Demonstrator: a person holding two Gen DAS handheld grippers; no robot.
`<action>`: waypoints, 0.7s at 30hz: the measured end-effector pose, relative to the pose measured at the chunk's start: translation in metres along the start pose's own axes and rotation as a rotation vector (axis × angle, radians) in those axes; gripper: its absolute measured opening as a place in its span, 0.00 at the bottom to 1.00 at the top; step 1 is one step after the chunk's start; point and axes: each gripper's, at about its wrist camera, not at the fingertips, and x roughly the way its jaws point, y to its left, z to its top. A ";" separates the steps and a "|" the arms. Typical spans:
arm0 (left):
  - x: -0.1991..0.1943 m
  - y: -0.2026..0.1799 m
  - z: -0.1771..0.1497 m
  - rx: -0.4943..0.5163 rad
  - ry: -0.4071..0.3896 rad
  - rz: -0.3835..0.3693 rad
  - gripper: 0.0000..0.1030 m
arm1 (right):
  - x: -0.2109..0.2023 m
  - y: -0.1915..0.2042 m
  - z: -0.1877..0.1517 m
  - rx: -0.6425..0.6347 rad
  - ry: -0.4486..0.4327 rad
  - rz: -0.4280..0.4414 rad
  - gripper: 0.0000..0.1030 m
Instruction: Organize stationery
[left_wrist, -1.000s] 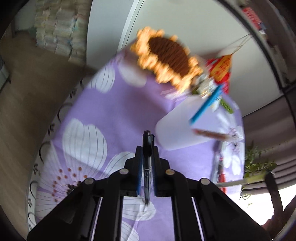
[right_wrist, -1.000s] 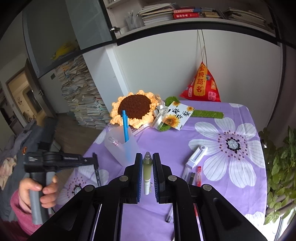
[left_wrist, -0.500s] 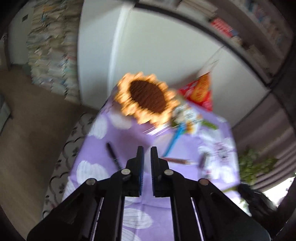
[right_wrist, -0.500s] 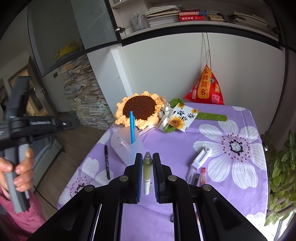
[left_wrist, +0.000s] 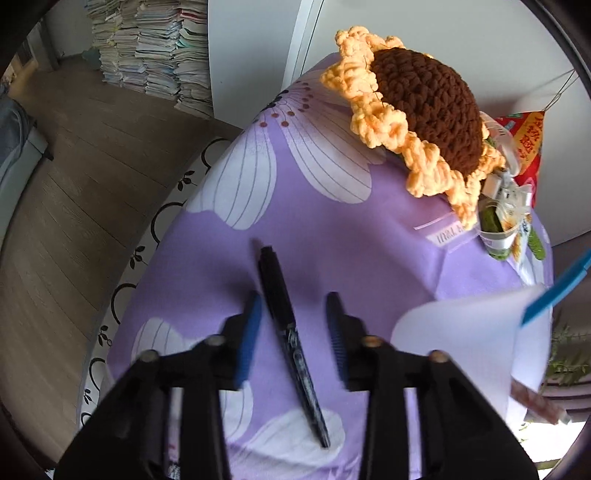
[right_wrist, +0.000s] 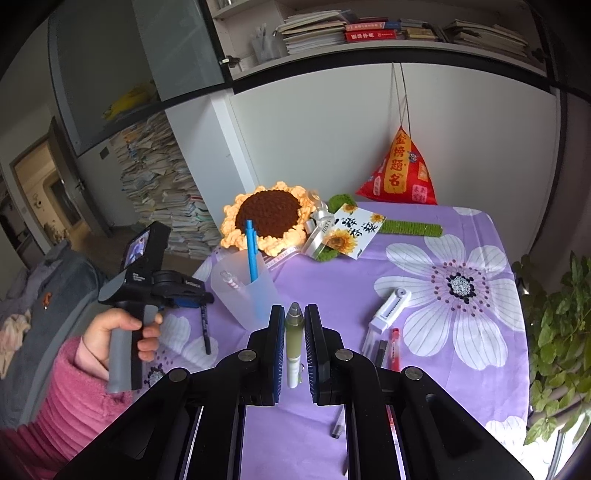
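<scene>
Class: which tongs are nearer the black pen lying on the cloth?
Left. The left tongs are open astride the black pen; the right tongs, gripping a green pen, sit off to its side.

A purple tablecloth (right_wrist: 369, 280) with white flowers carries a black pen (left_wrist: 288, 339), a blue pen (right_wrist: 251, 254) and an orange-and-brown sunflower (right_wrist: 269, 218).

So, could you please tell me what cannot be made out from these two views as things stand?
- Left wrist view: the frosted cup is motion-blurred and its lower edge is cut off by the gripper body.
- Right wrist view: what lies in the cup besides the blue pen is veiled by the frosted wall.
- Right wrist view: the small items beside the white tool are partly behind the right gripper.
</scene>
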 end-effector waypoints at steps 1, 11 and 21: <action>0.001 -0.003 0.001 0.016 -0.019 0.022 0.33 | 0.001 -0.001 0.000 0.002 0.002 -0.001 0.11; -0.017 0.004 -0.009 0.052 -0.033 -0.043 0.08 | 0.005 -0.005 0.002 0.013 0.002 -0.004 0.11; -0.146 -0.017 -0.032 0.147 -0.326 -0.211 0.08 | 0.010 0.005 0.003 -0.006 0.010 0.015 0.11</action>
